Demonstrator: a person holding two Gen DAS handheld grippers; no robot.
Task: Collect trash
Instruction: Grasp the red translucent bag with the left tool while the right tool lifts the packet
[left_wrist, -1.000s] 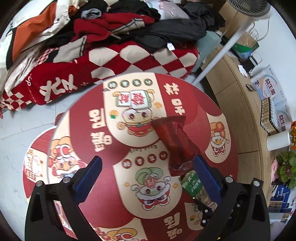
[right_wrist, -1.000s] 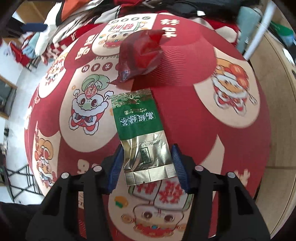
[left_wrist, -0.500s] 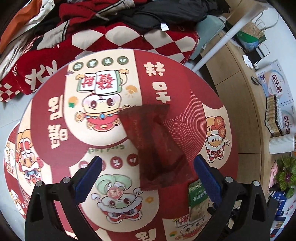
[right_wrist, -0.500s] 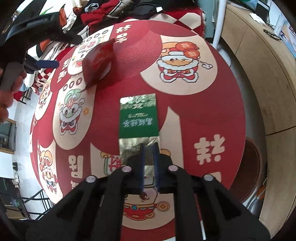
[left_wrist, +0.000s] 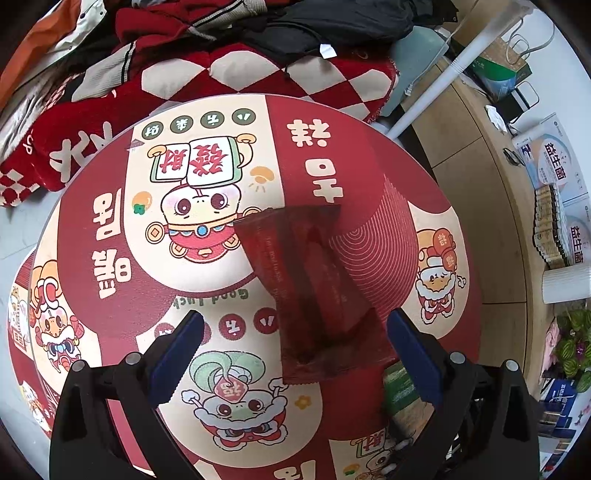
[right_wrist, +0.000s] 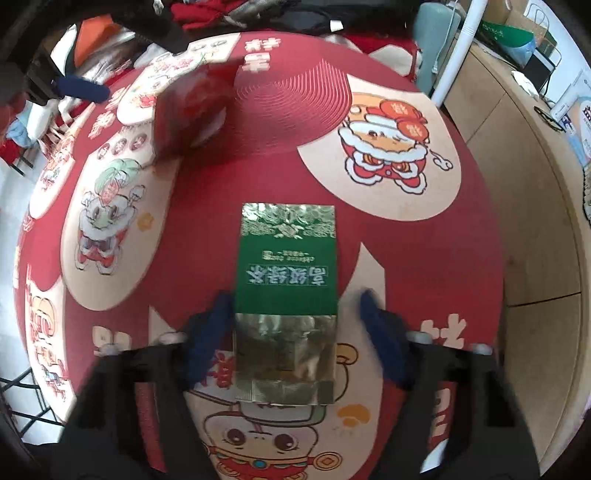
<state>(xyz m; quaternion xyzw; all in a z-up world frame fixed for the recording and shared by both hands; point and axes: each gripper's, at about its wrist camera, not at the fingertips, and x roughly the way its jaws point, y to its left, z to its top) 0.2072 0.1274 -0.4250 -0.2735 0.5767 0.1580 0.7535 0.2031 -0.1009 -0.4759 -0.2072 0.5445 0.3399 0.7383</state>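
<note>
A dark red wrapper (left_wrist: 314, 291) lies on the round red cartoon-print table (left_wrist: 110, 295); it also shows blurred in the right wrist view (right_wrist: 188, 110). My left gripper (left_wrist: 295, 354) is open, its blue pads either side of the wrapper's near end. A green and gold tea packet (right_wrist: 286, 295) lies flat on the table; its edge shows in the left wrist view (left_wrist: 399, 391). My right gripper (right_wrist: 291, 339) is open, its blurred pads flanking the packet's gold end without touching it.
A red checkered blanket and piled clothes (left_wrist: 221, 55) lie beyond the table. A white fan pole (left_wrist: 439, 85) stands at the far right. A wooden counter (left_wrist: 491, 229) on the right carries boxes, a paper roll (left_wrist: 565, 284) and a plant.
My right gripper was shut on the tea packet half a second ago and has opened; the packet lies flat between its pads. My left gripper has moved closer over the red wrapper.
</note>
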